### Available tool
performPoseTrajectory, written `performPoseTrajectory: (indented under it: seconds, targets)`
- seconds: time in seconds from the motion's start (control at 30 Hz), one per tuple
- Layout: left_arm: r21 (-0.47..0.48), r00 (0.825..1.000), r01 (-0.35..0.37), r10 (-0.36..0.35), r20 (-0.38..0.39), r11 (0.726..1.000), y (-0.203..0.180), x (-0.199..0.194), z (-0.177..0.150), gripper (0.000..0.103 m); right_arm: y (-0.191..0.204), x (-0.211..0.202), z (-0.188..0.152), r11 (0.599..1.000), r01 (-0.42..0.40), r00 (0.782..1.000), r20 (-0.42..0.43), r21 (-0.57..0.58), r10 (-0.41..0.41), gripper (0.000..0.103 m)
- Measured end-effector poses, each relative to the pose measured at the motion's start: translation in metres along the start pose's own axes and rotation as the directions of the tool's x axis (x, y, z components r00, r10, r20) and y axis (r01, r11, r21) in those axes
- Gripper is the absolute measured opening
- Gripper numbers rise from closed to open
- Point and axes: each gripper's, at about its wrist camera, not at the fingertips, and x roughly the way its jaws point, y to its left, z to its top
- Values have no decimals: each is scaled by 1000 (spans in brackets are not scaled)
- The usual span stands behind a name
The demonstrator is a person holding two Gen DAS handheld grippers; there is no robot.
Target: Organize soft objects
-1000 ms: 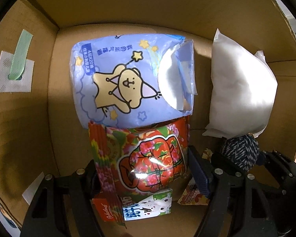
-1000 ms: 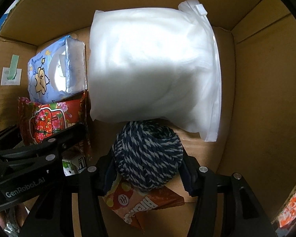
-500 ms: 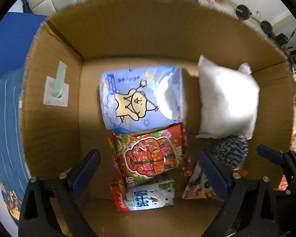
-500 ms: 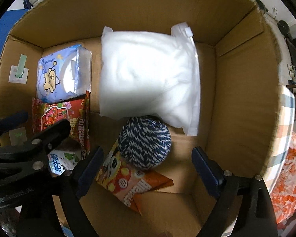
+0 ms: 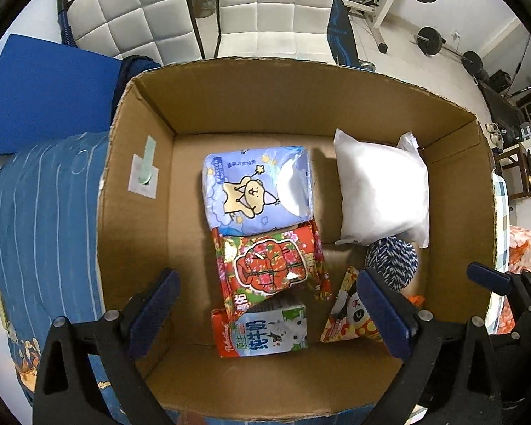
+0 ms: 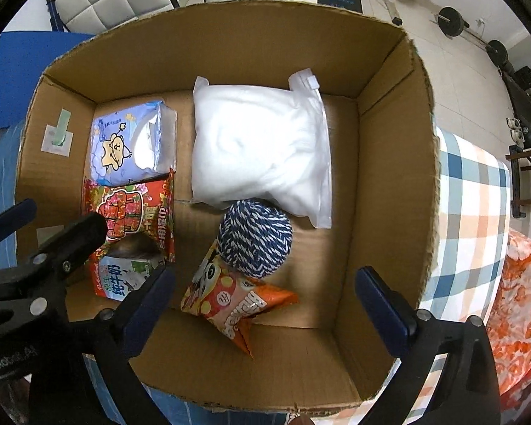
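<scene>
Left wrist view: the open brown cardboard box (image 5: pixel 152 113) is seen whole from above, where a second ago only its floor filled the frame; both grippers have been raised clear of it. The left gripper (image 5: pixel 269 304) hangs over the box with its fingers fully spread and nothing between the pads. A second ago those fingers flanked the red floral foil packet (image 5: pixel 269 265); that packet is now released and lies flat on the box floor, between the pale blue cartoon-printed tissue pack (image 5: pixel 256 191) and the red-and-white milk carton (image 5: pixel 262 329), overlapping the carton's upper edge.

In the right wrist view, the right gripper (image 6: pixel 265 304) is found with its jaws opening to their widest, with nothing between them. The navy-and-white ball of yarn (image 6: pixel 255 239), flanked by these fingers a second ago, is left resting on the orange snack bag (image 6: pixel 230 301) and touching the lower edge of the white plastic-bagged cushion (image 6: pixel 258 152).

Assessment: six items are deposited in the box in two rough columns. Both placements are judged complete. Whether further soft objects remain outside the box cannot be told; an orange patterned cloth (image 6: pixel 520 304) is noted at the right edge.
</scene>
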Motion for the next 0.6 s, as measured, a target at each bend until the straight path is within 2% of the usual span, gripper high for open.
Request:
performPoseTrajectory:
  seconds: [0.2, 0.33, 0.47, 0.6]
  targets:
    - [-19, 1000, -3, 4, 7, 1000, 8, -2, -7, 103, 1, -12, -6, 1000, 4, 1000, 16, 7, -5, 103]
    - [-43, 1000, 23, -22, 18, 999, 10, -12, -16, 103, -11, -21, -16, 1000, 2, 999, 45, 12, -3, 103]
    - [-47, 997, 14, -10, 83, 999, 12, -39, -34, 103, -16, -44, -39, 1000, -12, 994, 105, 29, 9, 103]
    - [-42, 985, -26, 33, 169, 999, 9, -80, -64, 103, -20, -82, -71, 999, -18, 983, 182, 44, 10, 103]
